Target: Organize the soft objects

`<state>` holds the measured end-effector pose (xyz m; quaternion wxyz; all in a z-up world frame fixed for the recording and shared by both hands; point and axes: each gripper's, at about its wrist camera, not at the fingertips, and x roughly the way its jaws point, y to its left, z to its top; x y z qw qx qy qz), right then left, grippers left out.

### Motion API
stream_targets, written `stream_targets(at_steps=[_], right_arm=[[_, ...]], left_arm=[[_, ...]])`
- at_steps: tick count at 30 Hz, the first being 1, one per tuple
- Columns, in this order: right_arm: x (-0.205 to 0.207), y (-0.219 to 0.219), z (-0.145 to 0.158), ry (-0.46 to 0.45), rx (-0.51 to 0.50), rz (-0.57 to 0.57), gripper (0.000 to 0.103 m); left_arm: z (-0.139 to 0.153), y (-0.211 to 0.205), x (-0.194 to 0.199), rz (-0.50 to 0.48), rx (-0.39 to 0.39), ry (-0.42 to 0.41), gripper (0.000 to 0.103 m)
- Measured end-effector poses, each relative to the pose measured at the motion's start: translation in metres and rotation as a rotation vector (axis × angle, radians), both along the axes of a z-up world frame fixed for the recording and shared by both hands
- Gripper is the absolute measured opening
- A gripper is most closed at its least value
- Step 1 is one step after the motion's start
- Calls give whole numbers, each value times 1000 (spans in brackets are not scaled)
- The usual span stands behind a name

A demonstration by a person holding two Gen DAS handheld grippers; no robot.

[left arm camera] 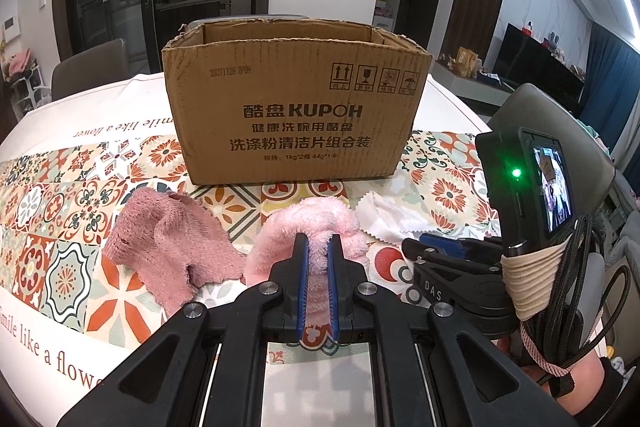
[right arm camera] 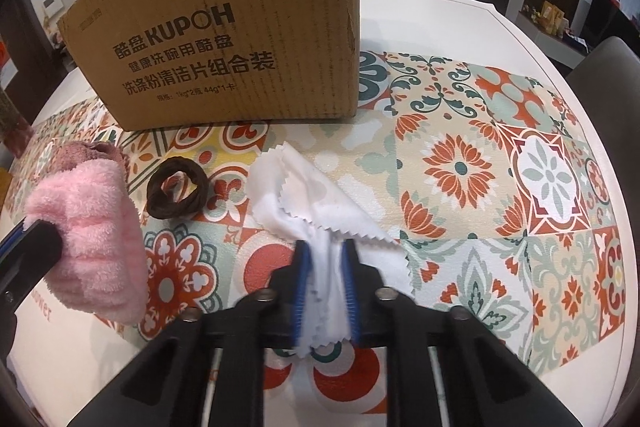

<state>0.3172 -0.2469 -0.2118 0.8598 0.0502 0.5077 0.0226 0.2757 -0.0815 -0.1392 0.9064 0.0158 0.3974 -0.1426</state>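
Note:
My left gripper (left arm camera: 318, 241) is shut on a fluffy light pink cloth (left arm camera: 316, 223), which also shows at the left of the right wrist view (right arm camera: 92, 227). My right gripper (right arm camera: 326, 247) is shut on a white cloth with zigzag edges (right arm camera: 304, 187); the same cloth shows in the left wrist view (left arm camera: 380, 219). A dusty pink towel (left arm camera: 168, 239) lies crumpled on the table to the left. A dark brown hair tie (right arm camera: 176, 193) lies between the two cloths. An open cardboard box (left arm camera: 296, 103) stands behind them.
A patterned tablecloth (right arm camera: 500, 167) covers the white round table (right arm camera: 440, 3). Chairs stand at the far left (left arm camera: 92, 67) and right (right arm camera: 608, 67). The right gripper body with its screen (left arm camera: 532, 187) sits close to my left gripper.

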Motion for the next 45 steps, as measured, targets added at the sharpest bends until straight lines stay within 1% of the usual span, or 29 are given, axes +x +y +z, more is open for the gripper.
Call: stream_targets(at_steps=[2, 5, 21, 30, 36, 37, 39, 41, 42, 44, 45], right_arm=[[-1, -1, 1, 2, 19, -4, 11], [-4, -2, 5, -8, 28, -8, 10], [-22, -7, 40, -83, 64, -20, 8], [-28, -5, 55, -116, 65, -10, 8], [-28, -3, 50, -104, 55, -3, 9], [-29, -3, 49, -107, 40, -9, 11], [-28, -2, 45, -95, 23, -5, 20], [-27, -2, 40, -69, 34, 4, 59], [-27, -3, 38, -68, 36, 0, 63], [-27, -5, 35, -64, 39, -6, 66], [-25, -5, 32, -48, 41, -3, 67]], left_arm=[[1, 0, -1, 1, -2, -1, 10], [3, 0, -2, -2, -5, -5, 10], [22, 4, -11, -7, -36, -39, 10], [27, 7, -14, -2, -49, -51, 10], [27, 6, -16, -1, -38, -53, 10], [26, 6, -17, -1, -33, -52, 10], [24, 5, -17, 0, -28, -49, 10], [21, 4, -16, 1, -29, -40, 10], [20, 4, -16, 1, -28, -39, 10], [19, 3, -15, 0, -20, -37, 10], [18, 2, -15, 0, -20, -34, 10]])
